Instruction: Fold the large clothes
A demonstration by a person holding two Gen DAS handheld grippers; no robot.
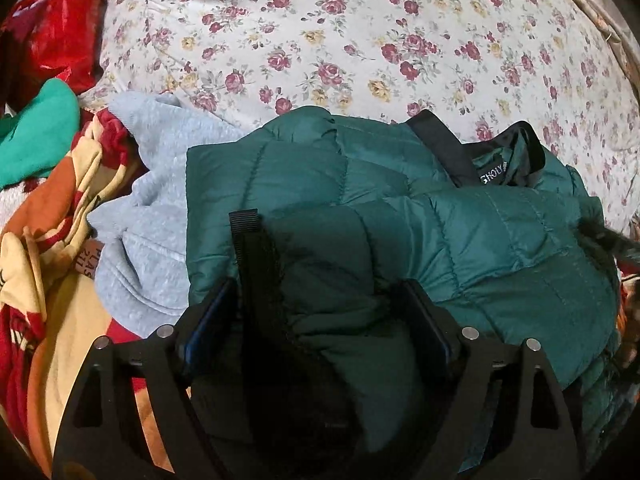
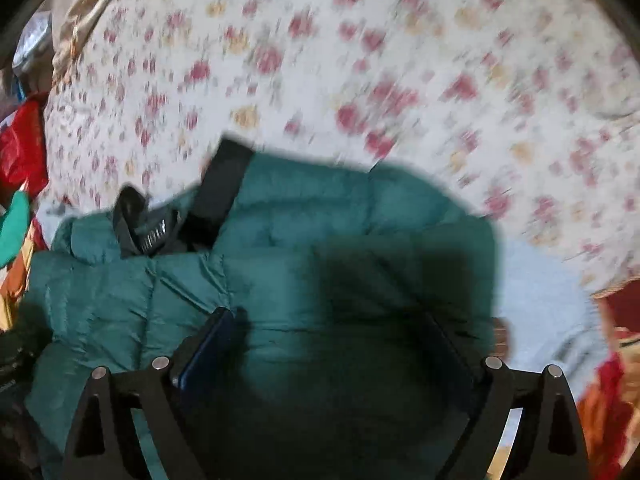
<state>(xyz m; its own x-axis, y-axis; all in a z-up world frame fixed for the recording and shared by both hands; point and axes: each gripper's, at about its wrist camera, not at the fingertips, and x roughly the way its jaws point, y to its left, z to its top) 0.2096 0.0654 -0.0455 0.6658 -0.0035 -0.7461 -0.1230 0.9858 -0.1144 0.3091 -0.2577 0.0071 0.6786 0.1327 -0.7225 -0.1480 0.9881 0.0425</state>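
Left wrist view is showing the jacket (image 1: 400,208), a green quilted puffer, lying partly folded on the floral quilt (image 1: 360,40) ahead of both tools. Judging by this, a fold is under way: the left gripper (image 1: 316,312) is clenching a bunched sleeve or edge between its jaws, while the right gripper (image 2: 336,344) is hovering spread over the jacket's body, gripping nothing. Next the held part likely needs carrying across and flattening. Its black collar (image 1: 440,148) is sitting farthest forward.

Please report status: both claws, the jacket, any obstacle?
Left claw shut on green jacket. Right claw open over it. Grey sweater alongside.
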